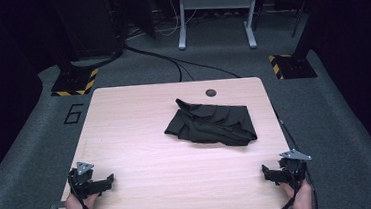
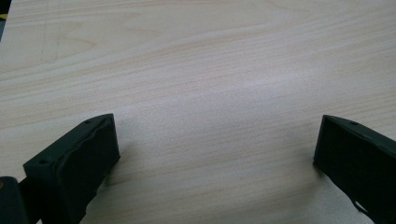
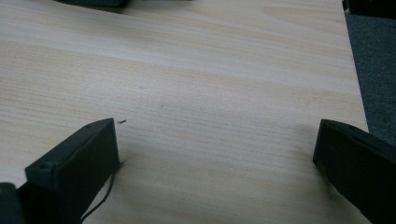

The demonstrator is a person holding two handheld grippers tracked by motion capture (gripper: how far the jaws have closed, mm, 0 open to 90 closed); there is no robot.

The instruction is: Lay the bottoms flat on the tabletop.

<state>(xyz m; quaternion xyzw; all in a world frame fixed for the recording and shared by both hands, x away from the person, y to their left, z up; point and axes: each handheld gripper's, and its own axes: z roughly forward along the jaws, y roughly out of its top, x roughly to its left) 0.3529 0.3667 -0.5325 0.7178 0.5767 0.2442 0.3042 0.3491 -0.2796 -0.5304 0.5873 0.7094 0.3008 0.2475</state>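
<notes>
— Resting both tools on the near edge of the table [image 1: 126,139] right now: my left gripper [image 1: 110,180] is sitting at the near left corner, my right gripper [image 1: 265,170] at the near right, and both are standing with jaws spread wide and nothing between them.

— Where is the cloth lying?

— The black cloth [image 1: 211,126] is lying crumpled right of centre on the far half of the table, well apart from both grippers and nearer my right one. A dark round hole [image 1: 210,92] is sitting just beyond it.

— Which way is it running?

— Its long axis is going roughly left to right across the table, dipping slightly toward me at the right end. One pointed corner is sticking out at the far left.

— How are you planning the reach?

— I am judging it best to be bringing both grippers forward together, aiming for two separate edges, pinching a single layer low against the wood, so the cloth is spreading instead of bunching.
</notes>
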